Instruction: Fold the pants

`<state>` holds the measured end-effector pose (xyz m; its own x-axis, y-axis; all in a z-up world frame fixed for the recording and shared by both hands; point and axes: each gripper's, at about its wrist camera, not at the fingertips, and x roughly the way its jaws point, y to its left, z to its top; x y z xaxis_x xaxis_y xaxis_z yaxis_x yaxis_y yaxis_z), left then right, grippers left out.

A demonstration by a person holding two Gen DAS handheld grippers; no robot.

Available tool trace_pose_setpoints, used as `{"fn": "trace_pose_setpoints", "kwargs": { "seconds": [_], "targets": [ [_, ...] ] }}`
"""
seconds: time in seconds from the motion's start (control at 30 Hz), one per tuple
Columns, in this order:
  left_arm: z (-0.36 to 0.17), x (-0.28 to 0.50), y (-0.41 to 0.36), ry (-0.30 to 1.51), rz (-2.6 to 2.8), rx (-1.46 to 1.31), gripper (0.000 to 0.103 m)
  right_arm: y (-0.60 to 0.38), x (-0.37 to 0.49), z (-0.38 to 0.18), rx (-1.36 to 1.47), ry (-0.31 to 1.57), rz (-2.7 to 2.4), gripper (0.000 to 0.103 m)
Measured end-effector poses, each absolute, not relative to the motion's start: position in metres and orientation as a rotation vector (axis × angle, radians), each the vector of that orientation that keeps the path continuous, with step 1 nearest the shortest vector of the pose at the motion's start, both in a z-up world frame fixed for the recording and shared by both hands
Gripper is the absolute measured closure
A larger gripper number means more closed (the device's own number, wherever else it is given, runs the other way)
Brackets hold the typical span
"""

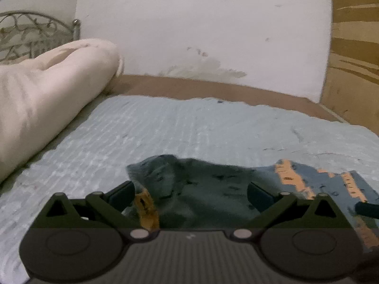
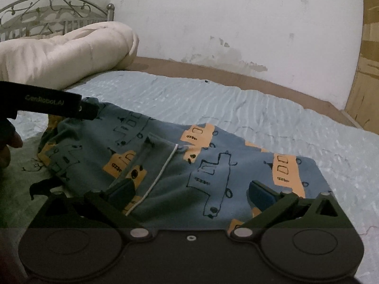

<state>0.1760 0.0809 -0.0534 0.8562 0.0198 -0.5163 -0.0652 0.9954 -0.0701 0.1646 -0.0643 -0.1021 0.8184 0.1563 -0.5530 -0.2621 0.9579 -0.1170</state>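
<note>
A bed (image 2: pixel 236 104) fills both views, covered by a pale blue ribbed sheet (image 1: pixel 189 127), with a stained white wall (image 2: pixel 236 23) behind it and a brown strip of bed frame along the wall's foot. At the far left end lies a rolled cream quilt (image 2: pixel 66 52), in front of a curled metal headboard (image 2: pixel 47 11). A wooden panel (image 1: pixel 355 47) stands at the far right.

The pants (image 2: pixel 189 161) lie spread on the sheet, near the front edge of the bed. They are blue cloth printed with orange and outlined trucks, with a thin white piping line running down the middle. Their left end is bunched and turned over, showing a duller green-grey inner side (image 1: pixel 201 189).

The right tongs (image 2: pixel 189 189) are wide open just above the pants, one dark finger on each side of the printed cloth, holding nothing.

The left tongs (image 1: pixel 189 194) are also wide open, low over the bunched green-grey end, with an orange fold of cloth beside the left finger (image 1: pixel 123 194). Nothing is pinched between them. In the right wrist view, the left tongs reach in from the left edge, their tip at the pants' far left corner.
</note>
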Motion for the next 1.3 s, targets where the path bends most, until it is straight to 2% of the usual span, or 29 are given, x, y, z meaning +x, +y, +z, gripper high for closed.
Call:
{"fn": "trace_pose_setpoints", "kwargs": {
  "seconds": [0.23,0.57,1.03,1.07,1.1,1.17,1.3],
  "targets": [
    [-0.058,0.177,0.092,0.554,0.064,-0.121,0.001,-0.062,0.163,-0.102,-0.209,0.569,0.22,0.001],
    [-0.085,0.19,0.159,0.692,0.066,-0.504,0.001,-0.063,0.164,-0.105,-0.192,0.569,0.224,0.001],
    [-0.086,0.187,0.158,0.686,0.067,-0.49,0.001,-0.064,0.163,-0.107,-0.177,0.559,0.223,0.001],
    [-0.086,0.186,0.158,0.68,0.065,-0.494,0.004,-0.065,0.163,-0.107,-0.177,0.559,0.224,0.001],
    [-0.085,0.185,0.159,0.67,0.066,-0.502,0.014,-0.065,0.162,-0.107,-0.177,0.558,0.223,0.001],
    [-0.085,0.182,0.16,0.657,0.063,-0.537,0.027,-0.064,0.162,-0.107,-0.177,0.557,0.223,0.001],
    [-0.09,0.182,0.161,0.659,0.084,-0.587,0.028,-0.065,0.162,-0.108,-0.172,0.555,0.223,0.001]
  ]
}}
